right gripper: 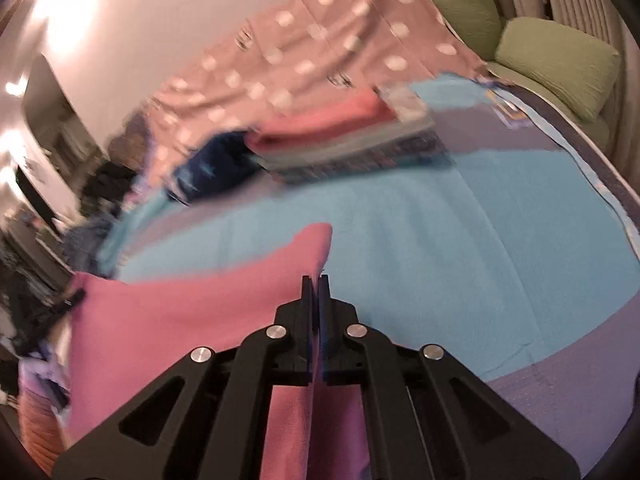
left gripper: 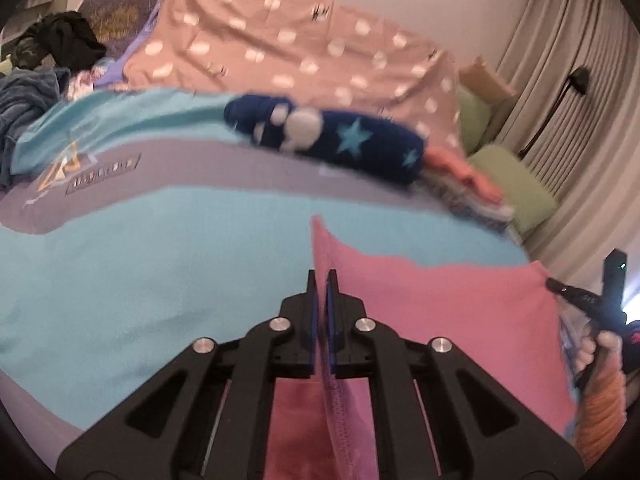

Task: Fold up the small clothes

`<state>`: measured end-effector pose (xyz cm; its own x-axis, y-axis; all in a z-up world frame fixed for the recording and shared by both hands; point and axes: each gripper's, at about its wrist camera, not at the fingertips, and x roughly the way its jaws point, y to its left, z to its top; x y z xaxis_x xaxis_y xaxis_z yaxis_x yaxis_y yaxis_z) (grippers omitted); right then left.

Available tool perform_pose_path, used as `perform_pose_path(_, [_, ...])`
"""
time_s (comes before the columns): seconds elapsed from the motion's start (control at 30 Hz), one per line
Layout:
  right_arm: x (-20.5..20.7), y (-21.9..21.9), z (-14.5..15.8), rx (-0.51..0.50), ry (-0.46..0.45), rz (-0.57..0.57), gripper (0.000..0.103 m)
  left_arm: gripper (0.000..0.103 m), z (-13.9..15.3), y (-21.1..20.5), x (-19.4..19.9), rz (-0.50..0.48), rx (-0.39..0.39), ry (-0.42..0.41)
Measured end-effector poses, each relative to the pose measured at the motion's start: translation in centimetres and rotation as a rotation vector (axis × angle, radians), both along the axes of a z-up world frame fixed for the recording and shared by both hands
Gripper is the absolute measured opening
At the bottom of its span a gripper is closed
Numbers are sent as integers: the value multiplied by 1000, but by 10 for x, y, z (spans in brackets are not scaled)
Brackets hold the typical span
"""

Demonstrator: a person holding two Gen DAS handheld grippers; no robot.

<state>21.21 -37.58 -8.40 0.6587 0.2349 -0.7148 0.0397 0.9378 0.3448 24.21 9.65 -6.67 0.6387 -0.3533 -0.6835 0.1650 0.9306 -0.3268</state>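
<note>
A pink garment (left gripper: 440,312) hangs stretched between my two grippers above a bed with a turquoise and grey cover (left gripper: 140,280). My left gripper (left gripper: 322,280) is shut on the garment's left corner, the fabric pinched between its pads. My right gripper (right gripper: 316,282) is shut on the opposite corner of the pink garment (right gripper: 180,320). In the left wrist view the right gripper (left gripper: 560,286) shows at the far right, with fingers of a hand below it. A pile of folded clothes (right gripper: 348,140) topped by a coral piece lies farther back on the bed.
A dark blue star-patterned item (left gripper: 332,136) lies beside the pile. A pink spotted blanket (left gripper: 280,48) covers the far side of the bed. Green cushions (right gripper: 556,64) and curtains (left gripper: 568,80) stand at the right. Dark unfolded clothes (left gripper: 64,40) are heaped at the far left.
</note>
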Motion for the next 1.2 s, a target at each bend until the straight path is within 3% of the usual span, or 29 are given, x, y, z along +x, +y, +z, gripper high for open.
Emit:
perform_pose_path(0.07, [-8, 0, -12, -19, 52, -11, 7, 34, -20, 0, 4, 55, 51, 92])
perform_pose_path(0.13, [-30, -6, -13, -6, 40, -8, 16, 39, -23, -6, -10, 38, 52, 87])
perform_pose_path(0.23, [-69, -24, -14, 57, 28, -30, 20, 47, -3, -22, -30, 33, 109, 14])
perform_pose_path(0.3, [-91, -35, -19, 132, 33, -38, 20, 50, 12, -38, -37, -11, 122, -28])
perform_pose_path(0.43, [-142, -43, -31, 195, 48, -34, 20, 59, 42, -103, -49, -225, 90, -66])
perform_pose_path(0.53, [-172, -43, -39, 233, 63, -5, 22, 59, 51, -170, -51, -416, 53, -55])
perform_pose_path(0.63, [-191, -37, -45, 254, 69, 31, 25, 59, 51, -236, -54, -559, 80, -55])
perform_pose_path(0.73, [-204, -32, -44, 262, 58, 65, 27, 59, 43, -299, -51, -665, 87, -1])
perform_pose_path(0.9, [-220, -24, -41, 276, 51, 123, 27, 57, 27, -382, -48, -763, 179, 43])
perform_pose_path(0.97, [-225, -25, -36, 259, 31, 121, 27, 41, 19, -413, -42, -779, 236, 64])
perform_pose_path(1.03, [-232, -29, -27, 254, -15, 123, 27, 32, 11, -434, -40, -790, 298, 79])
perform_pose_path(1.2, [-235, -25, -14, 239, -70, 229, 27, 35, -2, -460, -32, -810, 448, 87])
